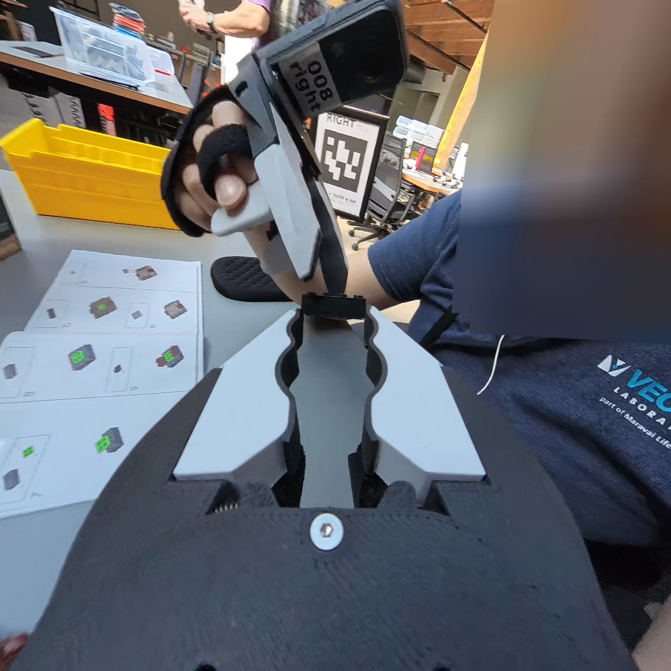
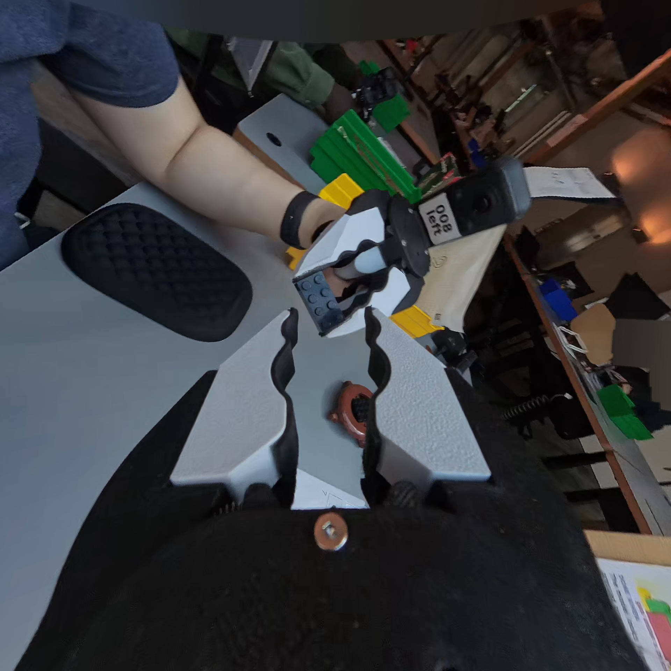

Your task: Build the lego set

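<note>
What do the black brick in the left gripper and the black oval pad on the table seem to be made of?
Black brick, clamped at the tips of the left gripper: apparently hard moulded plastic, smooth with a slight sheen, judging by its crisp edges and round studs.

Black oval pad: probably soft foam or gel under a matte knitted fabric; its quilted diamond dimples and rounded edge suggest cushioning, though I cannot confirm it.

The left wrist view is bright and even. The right wrist view is darker, with warm orange lamp glow (image 2: 642, 181) at its right edge. Both pictures bend at the edges. The far room looks blurry, and the grey smooth table (image 2: 109, 381) shows soft shadows.
</note>
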{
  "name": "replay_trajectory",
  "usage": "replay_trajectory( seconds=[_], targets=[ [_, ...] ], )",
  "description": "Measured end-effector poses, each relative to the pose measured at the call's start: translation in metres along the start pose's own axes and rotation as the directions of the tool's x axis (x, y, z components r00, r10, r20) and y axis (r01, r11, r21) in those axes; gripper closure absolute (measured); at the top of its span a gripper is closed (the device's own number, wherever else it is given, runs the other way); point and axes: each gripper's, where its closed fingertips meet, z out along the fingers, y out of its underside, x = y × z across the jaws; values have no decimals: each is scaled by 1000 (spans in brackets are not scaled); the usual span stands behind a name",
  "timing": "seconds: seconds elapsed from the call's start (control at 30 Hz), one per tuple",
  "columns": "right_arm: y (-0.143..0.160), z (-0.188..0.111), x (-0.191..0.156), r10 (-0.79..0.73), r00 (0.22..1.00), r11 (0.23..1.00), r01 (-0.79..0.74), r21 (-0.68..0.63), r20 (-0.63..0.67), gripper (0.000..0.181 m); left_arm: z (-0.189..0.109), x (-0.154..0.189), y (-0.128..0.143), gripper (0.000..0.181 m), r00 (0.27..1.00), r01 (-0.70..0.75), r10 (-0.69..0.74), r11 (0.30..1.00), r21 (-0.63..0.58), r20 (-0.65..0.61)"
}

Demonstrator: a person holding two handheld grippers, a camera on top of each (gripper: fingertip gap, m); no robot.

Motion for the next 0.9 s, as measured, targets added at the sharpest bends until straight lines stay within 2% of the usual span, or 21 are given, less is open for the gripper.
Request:
replay_trajectory(
  seconds=[0.07,0.1,0.13,0.2,0.23,0.27,0.33,0.37,0.47,0.53,0.57,0.63,0.83,0.9],
  targets=[
    [7,-12,32,146,973,989,-141,39,-177,142,-29,-12,-15,150,990,-30,23,998,49,136],
    [20,-15,44,257,933,966,-254,46,-253,135,-47,-17,-25,149,976,-52,32,995,87,214],
    [39,-16,52,406,849,911,-406,74,-338,124,-66,-18,-36,150,961,-76,37,988,135,274],
    [80,1,35,665,629,730,-662,170,-403,122,-98,-15,-59,150,925,-138,46,966,221,377],
    [97,16,16,705,579,683,-709,173,-409,122,-109,-13,-67,150,902,-181,65,955,236,428],
    [119,29,-3,692,550,667,-735,122,-469,122,-117,-10,-72,150,876,-223,90,947,231,474],
    [148,52,-32,611,565,669,-743,-19,-554,122,-127,-9,-79,149,814,-286,131,938,195,566],
    [152,64,-41,605,564,647,-760,-66,-562,122,-129,-8,-81,149,789,-307,146,935,177,598],
    [157,86,-52,578,566,621,-773,-133,-588,121,-129,-6,-86,150,753,-332,159,930,160,639],
    [167,97,-60,596,545,572,-804,-164,-591,122,-123,-4,-86,149,753,-335,173,931,143,635],
    [170,100,-62,609,530,545,-820,-175,-589,129,-122,-5,-85,149,746,-338,182,933,128,641],
    [173,99,-58,614,495,523,-839,-151,-615,133,-118,-5,-83,149,738,-344,206,934,96,643],
    [185,96,-62,588,467,466,-863,-195,-660,125,-113,-8,-76,149,760,-320,206,944,79,616],
    [192,99,-68,592,465,425,-874,-236,-658,124,-111,-8,-75,149,763,-317,206,945,77,613]
  ],
)
